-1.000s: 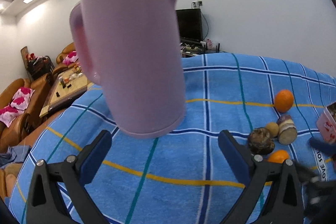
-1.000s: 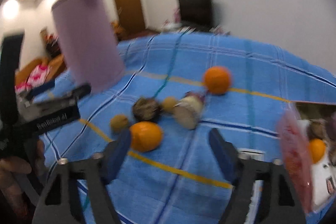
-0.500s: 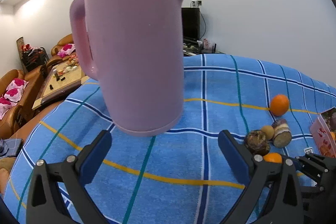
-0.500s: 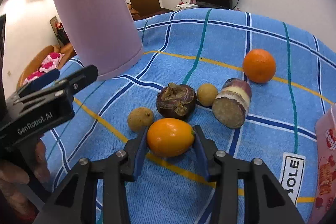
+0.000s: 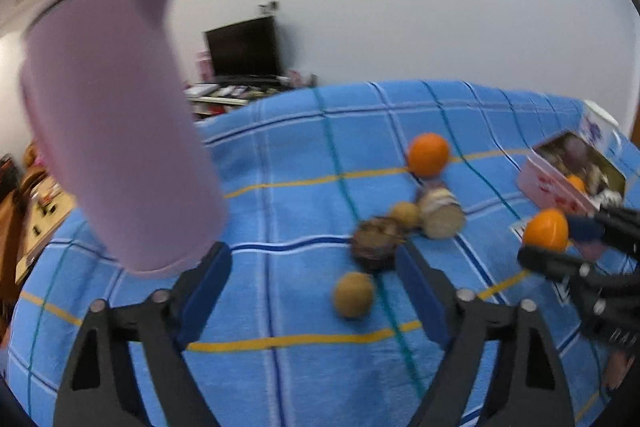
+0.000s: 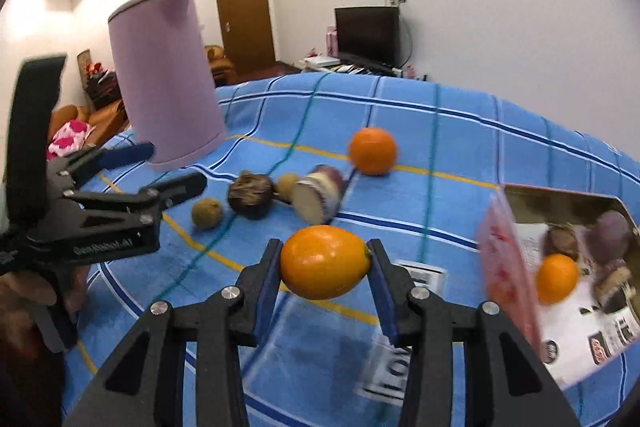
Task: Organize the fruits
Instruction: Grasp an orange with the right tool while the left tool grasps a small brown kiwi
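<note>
My right gripper point(image 6: 324, 263) is shut on an oval orange fruit point(image 6: 324, 263) and holds it above the blue checked cloth point(image 6: 440, 147), left of the open fruit box point(image 6: 560, 195). The same fruit point(image 5: 546, 230) shows at the right of the left wrist view. My left gripper point(image 5: 310, 263) holds nothing and its jaws are closing. A small brown fruit point(image 5: 354, 295) lies on the cloth just ahead of its gap, untouched. Beyond it lie a dark round fruit point(image 5: 376, 243), a small tan fruit point(image 5: 405, 215), a cut purple-skinned piece point(image 5: 440, 213) and a round orange point(image 5: 428, 154).
A tall pink kettle point(image 5: 120, 131) stands on the cloth at the left, close to my left gripper's left finger. The box point(image 5: 552, 183) at the right holds several fruits. A TV and sofas stand beyond the table.
My right gripper shut on the oval orange fruit and lifted it towards the box. My left gripper swung right from the kettle to face the fruits, and its jaws narrowed.
</note>
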`<action>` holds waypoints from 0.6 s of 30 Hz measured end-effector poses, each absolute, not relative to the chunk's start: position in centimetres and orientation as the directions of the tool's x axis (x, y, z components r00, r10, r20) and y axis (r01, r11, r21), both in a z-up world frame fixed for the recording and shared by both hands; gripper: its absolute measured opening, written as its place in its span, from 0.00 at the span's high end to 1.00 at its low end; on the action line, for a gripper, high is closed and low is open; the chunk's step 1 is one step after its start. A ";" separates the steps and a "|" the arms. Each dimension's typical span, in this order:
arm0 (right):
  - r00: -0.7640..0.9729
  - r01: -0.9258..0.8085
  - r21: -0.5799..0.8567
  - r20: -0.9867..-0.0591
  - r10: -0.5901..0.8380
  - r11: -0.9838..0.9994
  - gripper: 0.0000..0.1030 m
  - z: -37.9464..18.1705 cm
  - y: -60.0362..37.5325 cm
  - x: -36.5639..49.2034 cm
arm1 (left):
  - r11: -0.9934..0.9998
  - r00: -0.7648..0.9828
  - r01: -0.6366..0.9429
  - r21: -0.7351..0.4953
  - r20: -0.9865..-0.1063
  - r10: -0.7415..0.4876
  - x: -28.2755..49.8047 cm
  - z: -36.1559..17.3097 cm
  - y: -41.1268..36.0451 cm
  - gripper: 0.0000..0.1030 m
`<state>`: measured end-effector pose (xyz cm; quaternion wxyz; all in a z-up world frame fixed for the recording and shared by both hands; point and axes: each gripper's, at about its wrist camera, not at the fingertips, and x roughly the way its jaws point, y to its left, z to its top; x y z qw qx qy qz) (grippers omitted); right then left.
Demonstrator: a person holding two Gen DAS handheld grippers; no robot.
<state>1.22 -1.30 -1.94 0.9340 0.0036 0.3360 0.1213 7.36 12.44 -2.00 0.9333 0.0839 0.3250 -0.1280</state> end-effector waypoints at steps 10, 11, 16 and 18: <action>0.724 -0.221 0.152 -0.636 0.266 0.963 0.57 -2.2 -1.9 1.9 | 0.930 0.606 0.361 0.066 -0.775 -0.180 10.1 -4.9 10.5 0.36; 0.724 -0.219 0.154 -0.637 0.266 0.964 0.57 -2.2 -2.0 1.9 | 0.934 0.601 0.355 0.043 -0.775 -0.193 10.2 -4.9 10.8 0.36; 0.724 -0.213 0.151 -0.639 0.260 0.965 0.57 -2.3 -2.1 1.9 | 0.934 0.578 0.355 -0.045 -0.774 -0.258 10.4 -5.0 12.0 0.73; 0.725 -0.213 0.150 -0.638 0.259 0.965 0.57 -2.3 -2.1 1.9 | 0.933 0.579 0.358 -0.041 -0.774 -0.256 10.3 -5.0 11.9 0.73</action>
